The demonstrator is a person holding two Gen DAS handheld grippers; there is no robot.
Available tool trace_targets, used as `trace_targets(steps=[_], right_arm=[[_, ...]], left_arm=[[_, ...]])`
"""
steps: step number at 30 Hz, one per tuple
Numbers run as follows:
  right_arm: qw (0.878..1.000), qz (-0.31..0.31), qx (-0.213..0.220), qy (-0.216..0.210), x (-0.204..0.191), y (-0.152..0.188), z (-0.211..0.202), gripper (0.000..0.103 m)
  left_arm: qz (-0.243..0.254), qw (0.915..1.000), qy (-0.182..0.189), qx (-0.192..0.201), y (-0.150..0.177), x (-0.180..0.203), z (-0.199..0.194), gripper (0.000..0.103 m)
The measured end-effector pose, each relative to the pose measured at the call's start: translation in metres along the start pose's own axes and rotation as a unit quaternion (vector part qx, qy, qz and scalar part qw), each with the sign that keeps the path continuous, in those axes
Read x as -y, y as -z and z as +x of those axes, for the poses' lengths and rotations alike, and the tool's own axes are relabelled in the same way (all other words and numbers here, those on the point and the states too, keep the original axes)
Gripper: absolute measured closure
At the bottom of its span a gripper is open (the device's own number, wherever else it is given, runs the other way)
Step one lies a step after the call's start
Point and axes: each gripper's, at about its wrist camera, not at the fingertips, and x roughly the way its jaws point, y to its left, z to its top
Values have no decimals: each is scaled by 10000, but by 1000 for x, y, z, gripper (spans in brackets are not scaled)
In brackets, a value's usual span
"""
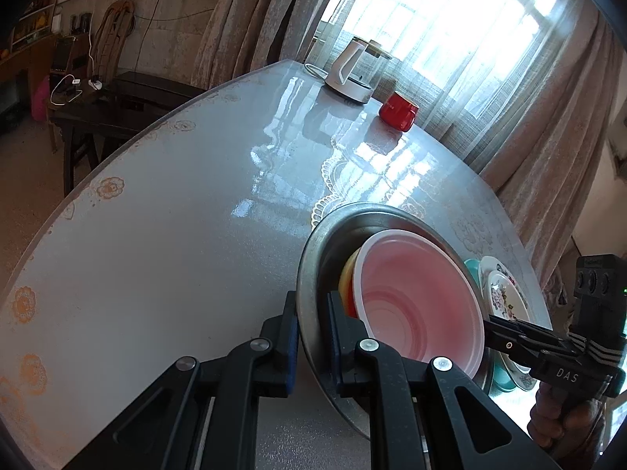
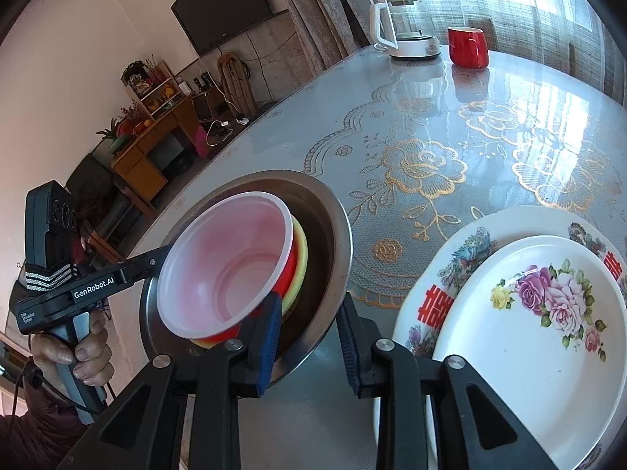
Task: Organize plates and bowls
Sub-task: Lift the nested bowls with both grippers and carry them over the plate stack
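Note:
A steel basin (image 1: pixel 313 258) (image 2: pixel 333 235) holds a stack of bowls: a translucent pink one (image 1: pixel 415 297) (image 2: pixel 227 270) on a red one (image 2: pixel 288 270) and a yellow one (image 2: pixel 301 254). My left gripper (image 1: pixel 311 337) is shut on the basin's left rim. My right gripper (image 2: pixel 309 340) straddles the basin's right rim with its jaws apart; the left pad (image 2: pixel 270 337) touches the inside and the right pad is off the rim. Two flowered plates (image 2: pixel 540 313) (image 1: pixel 505 297) lie stacked to the right.
A white glass kettle (image 1: pixel 352 70) (image 2: pixel 407 27) and a red mug (image 1: pixel 397 111) (image 2: pixel 468 47) stand at the table's far side. A teal dish (image 1: pixel 472 266) lies under the plates. The round table (image 1: pixel 176 215) has a glossy flowered cover.

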Motion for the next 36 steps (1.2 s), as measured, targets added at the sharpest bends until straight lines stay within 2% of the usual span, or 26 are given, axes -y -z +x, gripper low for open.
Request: trace_targets(steps=[2, 8, 13, 15, 18, 20, 36], right_arm=[[9999, 83, -64, -138, 3, 2, 2, 74], [9997, 66, -127, 186, 3, -3, 7, 75], [9992, 181, -366, -10, -3, -6, 12, 75], [9991, 223, -371, 41, -1, -6, 15, 75], [9990, 213, -350, 178, -2, -8, 18, 76], [9992, 131, -294, 225, -6, -8, 20, 83], [10000, -26, 9, 54, -9, 3, 13, 84]], left_arm=[[11, 10000, -20, 4, 0, 1, 0, 89], [146, 9997, -182, 5, 0, 6, 1, 89], [93, 9999, -109, 2, 1, 4, 0, 89], [154, 9998, -157, 13, 2, 5, 0, 89], [210, 9995, -219, 31, 2, 7, -1, 88], [220, 9995, -237, 11, 3, 7, -1, 88], [401, 9981, -457, 64, 20, 13, -13, 87]])
